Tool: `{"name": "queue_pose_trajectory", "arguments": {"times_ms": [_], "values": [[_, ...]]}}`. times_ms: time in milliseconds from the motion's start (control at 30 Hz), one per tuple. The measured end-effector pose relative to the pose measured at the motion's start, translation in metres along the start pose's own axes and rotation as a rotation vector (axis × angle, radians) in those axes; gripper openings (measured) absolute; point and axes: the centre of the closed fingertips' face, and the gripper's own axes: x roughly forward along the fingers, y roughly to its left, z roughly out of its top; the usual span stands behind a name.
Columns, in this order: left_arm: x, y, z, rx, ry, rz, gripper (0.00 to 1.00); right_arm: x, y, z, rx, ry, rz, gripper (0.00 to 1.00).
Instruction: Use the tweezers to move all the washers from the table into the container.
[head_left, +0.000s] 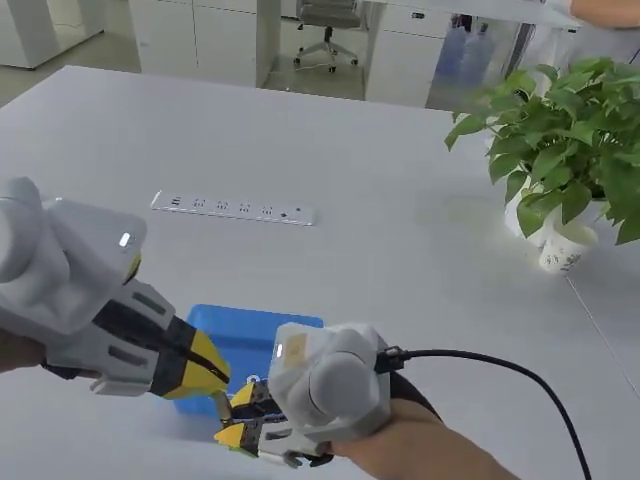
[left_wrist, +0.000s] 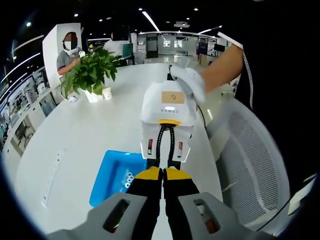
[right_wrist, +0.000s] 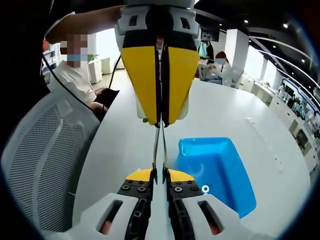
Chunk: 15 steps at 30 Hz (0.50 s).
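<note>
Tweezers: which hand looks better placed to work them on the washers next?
Right, probably. The right tongs hold the thin metal tweezers across their two spread arms, so could squeeze them; the left tongs pinch just the joined end.

Ceiling lamps (left_wrist: 150, 21) give bright, even light with soft shadows; gripper views bend at the edges.

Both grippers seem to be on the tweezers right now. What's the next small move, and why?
Probably open the left gripper and let go. The tweezers are pinched from both ends, with the right gripper shut on the other end, so they cannot reach anything. A washer lies at the near edge of the blue container, close to the right gripper.
</note>
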Motion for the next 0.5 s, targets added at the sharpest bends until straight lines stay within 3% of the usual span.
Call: {"name": "queue_pose_trajectory", "arguments": {"times_ms": [500], "values": [[0.007, -0.018, -0.019, 0.000, 0.025, -0.005, 0.03, 0.016, 0.020, -0.010, 0.022, 0.003, 0.037, 0.11]]}}
